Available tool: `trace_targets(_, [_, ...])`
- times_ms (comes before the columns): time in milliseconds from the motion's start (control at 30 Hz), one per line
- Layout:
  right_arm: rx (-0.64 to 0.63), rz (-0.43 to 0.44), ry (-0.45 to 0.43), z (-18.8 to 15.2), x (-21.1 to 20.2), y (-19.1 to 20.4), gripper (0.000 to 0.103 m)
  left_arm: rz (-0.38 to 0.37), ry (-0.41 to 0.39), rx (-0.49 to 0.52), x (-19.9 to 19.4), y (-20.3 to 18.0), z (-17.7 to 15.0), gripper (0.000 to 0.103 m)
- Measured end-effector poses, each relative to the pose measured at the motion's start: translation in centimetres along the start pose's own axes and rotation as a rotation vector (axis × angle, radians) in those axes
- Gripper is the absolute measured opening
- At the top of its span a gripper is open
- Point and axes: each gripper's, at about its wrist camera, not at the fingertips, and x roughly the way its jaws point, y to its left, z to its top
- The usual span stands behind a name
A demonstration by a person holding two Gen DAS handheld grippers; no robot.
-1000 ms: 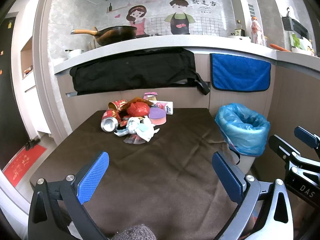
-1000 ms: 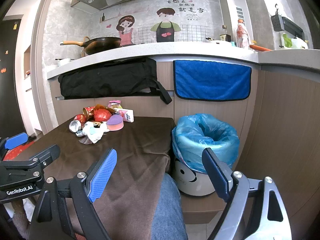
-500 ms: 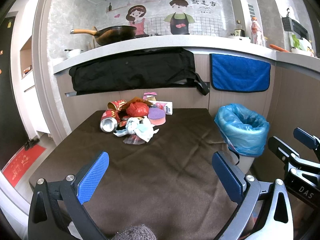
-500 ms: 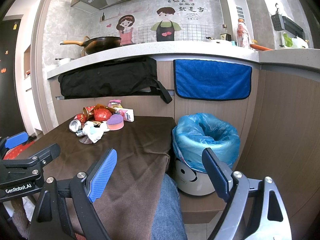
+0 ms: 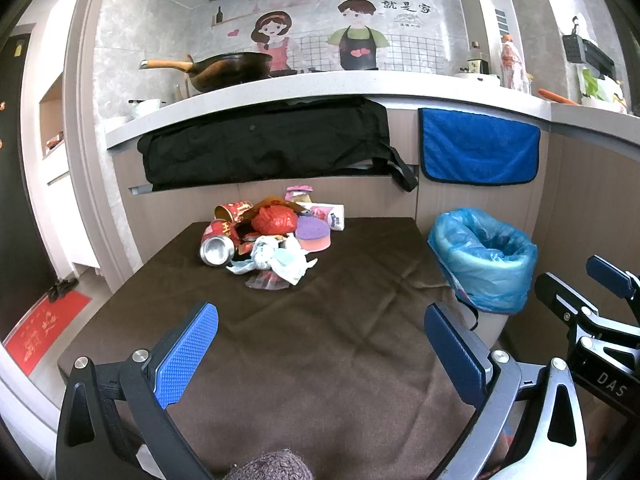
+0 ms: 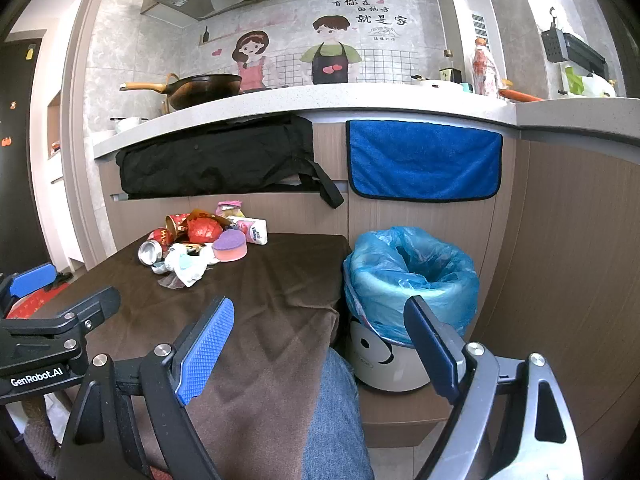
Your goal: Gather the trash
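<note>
Both empty w/ fingers spread, left gripper (image 5: 320,344) & right gripper (image 6: 320,340) hover at table's near edge, trash pile (image 5: 272,236) at 12 o'clock, blue-lined bin (image 6: 412,276) at 2 o'clock for quick drops.

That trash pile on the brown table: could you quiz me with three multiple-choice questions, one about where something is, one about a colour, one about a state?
1. Where does the trash bin stand?
A. On the table
B. Off the table's right edge
C. On the kitchen counter

2. What colour is the bin liner?
A. Black
B. White
C. Blue

3. How do the two grippers stand?
A. Both open and empty
B. Both shut on cans
C. Left open, right shut on a sponge

Answers:
1 B, it stands lower than the tablecloth, beside the right edge.
2 C, the plastic over its rim is blue.
3 A, left gripper and right gripper show wide gaps with nothing between.
</note>
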Motion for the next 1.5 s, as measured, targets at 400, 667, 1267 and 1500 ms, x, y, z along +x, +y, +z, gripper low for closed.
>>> trace_targets(400, [0.003,-0.002,-0.001,0.0,0.0,0.0,0.085,0.0,0.0,-0.001,0.0,0.0,0.0,0.102])
trace_targets(667, [0.005,-0.001,0.0,-0.1,0.0,0.0,0.085,0.0,0.0,-0.001,0.0,0.0,0.0,0.102])
trace_targets(1267, [0.007,-0.001,-0.001,0.0,0.0,0.0,0.085,0.002,0.005,-0.002,0.1,-0.4,0.0,0.102])
trace_targets(1500, [-0.014,-0.007,-0.004,0.2,1.1,0.0,0.085,-0.012,0.019,-0.019,1.6,0.4,0.9,0.102])
